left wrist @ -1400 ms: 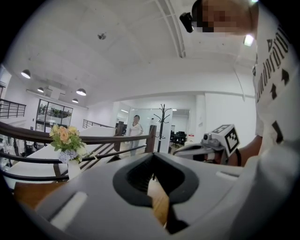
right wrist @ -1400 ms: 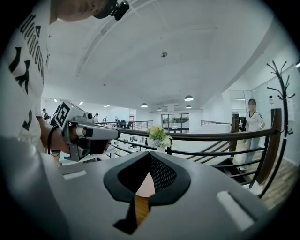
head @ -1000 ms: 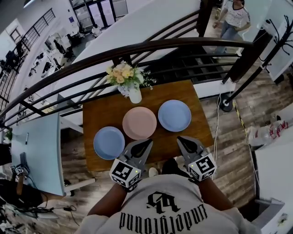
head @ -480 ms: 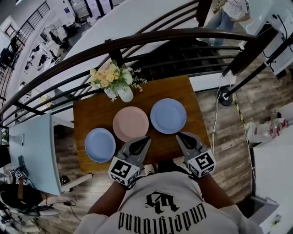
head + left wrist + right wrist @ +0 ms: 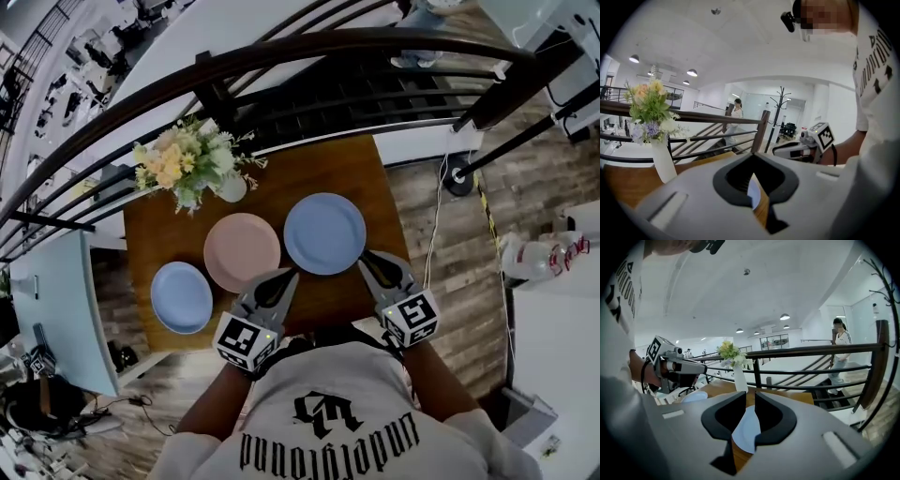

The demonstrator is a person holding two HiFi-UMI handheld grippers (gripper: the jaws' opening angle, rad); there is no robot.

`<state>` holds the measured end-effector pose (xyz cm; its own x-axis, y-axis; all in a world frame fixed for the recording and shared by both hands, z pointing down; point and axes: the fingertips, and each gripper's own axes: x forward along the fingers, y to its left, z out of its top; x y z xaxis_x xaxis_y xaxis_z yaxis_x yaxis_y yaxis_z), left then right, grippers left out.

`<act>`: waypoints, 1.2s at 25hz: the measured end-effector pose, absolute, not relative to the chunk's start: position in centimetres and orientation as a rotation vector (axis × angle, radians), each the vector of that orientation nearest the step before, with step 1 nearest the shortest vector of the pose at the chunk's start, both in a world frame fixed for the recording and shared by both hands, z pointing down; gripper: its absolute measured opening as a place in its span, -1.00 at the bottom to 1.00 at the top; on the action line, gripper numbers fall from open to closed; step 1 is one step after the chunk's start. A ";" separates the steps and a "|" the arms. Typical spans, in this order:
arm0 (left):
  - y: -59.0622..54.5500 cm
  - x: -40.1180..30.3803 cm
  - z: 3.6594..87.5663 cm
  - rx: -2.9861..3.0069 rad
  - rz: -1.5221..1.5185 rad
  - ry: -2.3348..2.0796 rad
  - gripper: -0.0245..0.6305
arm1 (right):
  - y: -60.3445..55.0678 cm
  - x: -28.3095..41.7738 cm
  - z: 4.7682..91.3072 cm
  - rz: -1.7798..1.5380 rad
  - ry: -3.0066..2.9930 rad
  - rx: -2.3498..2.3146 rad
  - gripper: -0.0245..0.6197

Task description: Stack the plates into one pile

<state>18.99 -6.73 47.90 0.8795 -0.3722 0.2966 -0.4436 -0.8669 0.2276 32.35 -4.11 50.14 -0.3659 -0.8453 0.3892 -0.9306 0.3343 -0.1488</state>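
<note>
Wooden table (image 5: 347,169) in your head view holds a small blue plate (image 5: 182,297), pink plate (image 5: 242,251) and large blue plate (image 5: 324,233), unstacked. Your left gripper view: left gripper (image 5: 753,164) jaws pressed together, empty. Your right gripper view: right gripper (image 5: 750,394) jaws just opening, slightly apart, empty, large blue plate beyond

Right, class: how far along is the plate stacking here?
Done: nothing. The small blue plate, pink plate and large blue plate lie side by side, unstacked. In hand: nothing. The right gripper, its empty jaws just opening, points at the large blue plate; the left gripper is shut. Left: all stacking.
</note>
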 end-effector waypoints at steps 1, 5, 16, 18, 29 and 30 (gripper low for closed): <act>-7.1 19.3 48.7 2.756 0.363 -0.620 -0.78 | -4.5 33.0 50.9 0.527 -2.354 1.603 -0.79; -8.9 19.2 51.3 2.716 0.398 -0.651 -0.78 | -6.3 34.3 53.5 0.577 -2.320 1.593 -0.79; -12.2 22.0 58.6 2.592 0.525 -0.682 -0.78 | -8.9 39.5 61.8 0.820 -2.207 1.541 -0.72; -12.5 22.4 60.4 2.568 0.546 -0.674 -0.78 | -9.2 39.9 63.8 0.858 -2.177 1.521 -0.70; -13.6 23.3 67.0 2.492 0.632 -0.647 -0.78 | -9.8 41.7 72.3 1.023 -2.057 1.472 -0.70; -13.7 23.3 67.4 2.484 0.639 -0.644 -0.78 | -10.0 41.8 72.9 1.041 -2.052 1.473 -0.70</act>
<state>23.27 -13.69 67.44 0.7788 -0.3147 0.5425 -0.5453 -0.7672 0.3377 41.80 -9.98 72.85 -0.3599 -0.6247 0.6929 -0.9281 0.1640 -0.3342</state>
